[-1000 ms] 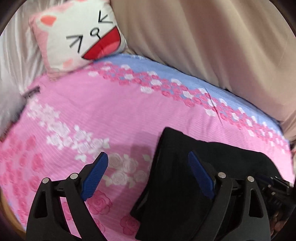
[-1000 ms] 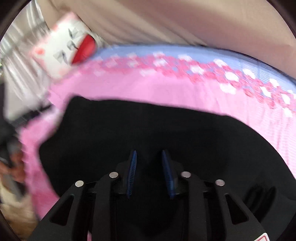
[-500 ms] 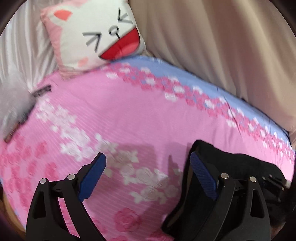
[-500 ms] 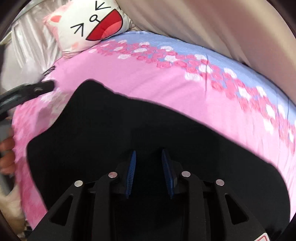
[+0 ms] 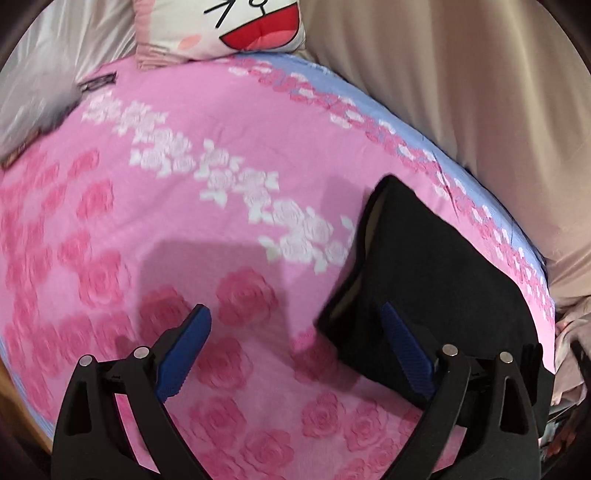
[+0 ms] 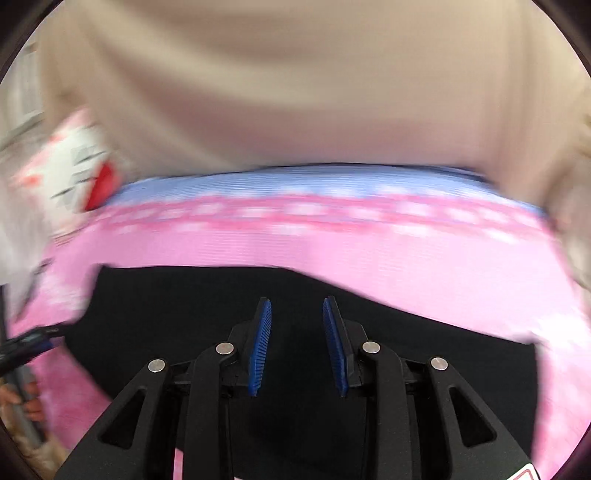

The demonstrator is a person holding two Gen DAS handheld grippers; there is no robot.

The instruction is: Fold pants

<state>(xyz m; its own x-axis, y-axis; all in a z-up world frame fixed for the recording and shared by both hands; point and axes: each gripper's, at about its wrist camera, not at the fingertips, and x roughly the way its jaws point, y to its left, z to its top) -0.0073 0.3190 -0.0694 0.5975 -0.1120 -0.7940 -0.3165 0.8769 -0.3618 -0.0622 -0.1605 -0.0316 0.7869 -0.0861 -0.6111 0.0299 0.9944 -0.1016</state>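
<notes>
Your left gripper [image 5: 295, 350] stood wide open over the pink rose-print bedspread [image 5: 184, 229], with nothing between its blue pads [image 5: 184, 347]; only bare sheet lay in the gap. The black pants [image 5: 436, 273], folded into a compact bundle, lay on the bedspread ahead and to the right of that tool, and the right-hand pad overlapped the bundle's near left edge in the view, though you could not tell from the picture whether it touched the cloth. Far ahead of the left gripper, a cat-face cushion [image 5: 251, 29] leaned at the head of the bed, and a beige curtain [image 5: 461, 92] hung beyond the bed's blue border. Your right gripper [image 6: 297, 347] was partly open, its jaws having just been opening, with a clear gap between its pads; the pants [image 6: 184, 314] spread dark beneath and around it, but no fold was seen pinched between the pads. That view was smeared by motion. At its far left edge, part of your other tool and a hand [image 6: 26, 402] showed, blurred.
</notes>
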